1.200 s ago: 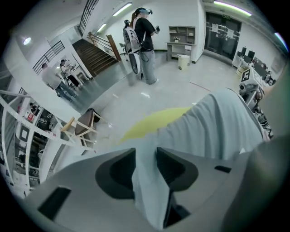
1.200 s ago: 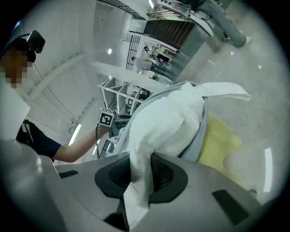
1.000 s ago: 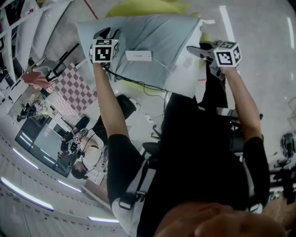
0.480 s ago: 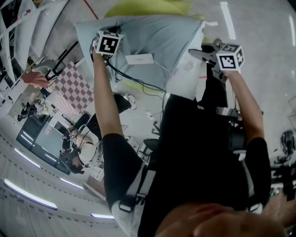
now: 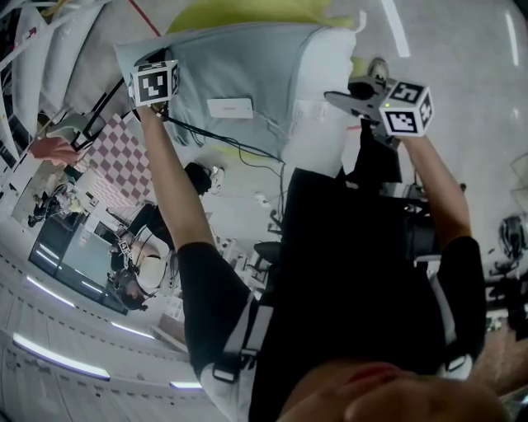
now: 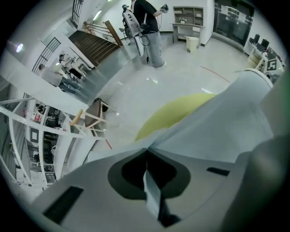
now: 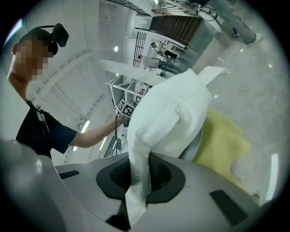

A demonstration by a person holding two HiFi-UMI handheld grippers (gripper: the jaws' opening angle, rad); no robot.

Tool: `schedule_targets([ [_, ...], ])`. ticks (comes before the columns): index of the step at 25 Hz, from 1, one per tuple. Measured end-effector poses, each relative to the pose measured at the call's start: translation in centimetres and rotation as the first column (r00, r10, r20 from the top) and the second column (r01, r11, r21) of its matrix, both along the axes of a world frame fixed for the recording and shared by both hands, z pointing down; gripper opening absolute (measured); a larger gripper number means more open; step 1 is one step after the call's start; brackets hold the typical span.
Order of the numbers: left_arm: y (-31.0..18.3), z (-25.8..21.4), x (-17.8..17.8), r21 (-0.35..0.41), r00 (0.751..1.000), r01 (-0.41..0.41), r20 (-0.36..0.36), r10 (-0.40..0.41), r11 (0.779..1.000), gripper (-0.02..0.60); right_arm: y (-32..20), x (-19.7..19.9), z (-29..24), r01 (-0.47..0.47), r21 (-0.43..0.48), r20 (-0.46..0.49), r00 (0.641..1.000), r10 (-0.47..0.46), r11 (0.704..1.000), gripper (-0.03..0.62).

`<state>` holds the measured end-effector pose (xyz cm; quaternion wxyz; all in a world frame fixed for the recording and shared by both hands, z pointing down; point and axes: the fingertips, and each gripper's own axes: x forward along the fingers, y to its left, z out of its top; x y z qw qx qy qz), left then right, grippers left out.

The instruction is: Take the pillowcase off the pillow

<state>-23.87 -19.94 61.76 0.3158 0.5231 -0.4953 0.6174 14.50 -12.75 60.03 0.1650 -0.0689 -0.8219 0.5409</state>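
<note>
A white pillow (image 5: 318,124) in a pale blue-grey pillowcase (image 5: 239,62) hangs in the air between my two grippers. The left gripper (image 6: 147,152) is shut on a corner fold of the pillowcase (image 6: 217,131), at the cloth's left end in the head view, under its marker cube (image 5: 155,82). At the right end the right gripper (image 7: 136,174) is shut on a corner of the bare pillow (image 7: 167,113), which sticks out of the case's open mouth. In the head view that gripper (image 5: 351,99) meets the white end from the right.
A yellow cloth (image 5: 247,12) lies on the floor beyond the pillow. White racks (image 5: 33,49) and a checkered mat (image 5: 115,152) are at the left. A person in black (image 6: 149,22) stands far off, and a wooden chair (image 6: 93,120) sits nearer.
The left gripper has moved left with the pillowcase corner, dragging the case along. More of the white pillow now shows at the right end. The right gripper rose slightly.
</note>
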Motion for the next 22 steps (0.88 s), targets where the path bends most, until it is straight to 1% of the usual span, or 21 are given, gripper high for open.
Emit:
schedule_targets([
  [1, 0.2, -0.1, -0.6, 0.007, 1.000, 0.017, 0.003, -0.017, 1.000, -0.003, 0.0, 0.2, -0.4, 0.002, 0.006, 0.006, 1.000, -0.002, 1.000, 0.043],
  [4, 0.9, -0.7, -1.6, 0.025, 0.998, 0.057, -0.022, -0.057, 0.998, -0.004, 0.5, 0.7, -1.9, 0.012, 0.014, 0.029, 1.000, -0.012, 1.000, 0.041],
  [7, 1.2, -1.6, -2.8, 0.042, 0.999, 0.046, 0.002, -0.046, 0.998, -0.003, 0.8, 1.1, -3.8, 0.015, 0.014, 0.050, 0.999, -0.015, 1.000, 0.040],
  [10, 1.8, -2.5, -4.7, 0.053, 0.998, 0.062, 0.002, -0.062, 0.997, -0.003, 0.8, 2.0, -4.6, 0.022, 0.010, 0.058, 0.998, -0.023, 1.000, 0.038],
  [12, 2.0, -2.7, -5.7, 0.061, 0.996, 0.084, -0.026, -0.082, 0.995, -0.003, 0.6, 3.0, -4.7, 0.033, 0.004, 0.061, 0.998, -0.033, 0.999, 0.038],
  [15, 1.8, -3.2, -6.1, 0.081, 0.993, 0.103, -0.062, -0.099, 0.991, -0.003, 0.4, 4.8, -5.1, 0.056, -0.003, 0.065, 0.996, -0.055, 0.998, 0.037],
  [19, 2.3, -3.2, -7.9, 0.114, 0.986, 0.139, -0.109, -0.127, 0.984, -0.003, 0.5, 5.5, -5.4, 0.066, -0.026, 0.069, 0.996, -0.064, 0.997, 0.035],
  [22, 3.2, -3.6, -9.1, 0.130, 0.984, 0.156, -0.111, -0.142, 0.979, -0.004, 0.7, 5.9, -6.1, 0.068, -0.034, 0.074, 0.995, -0.065, 0.997, 0.034],
])
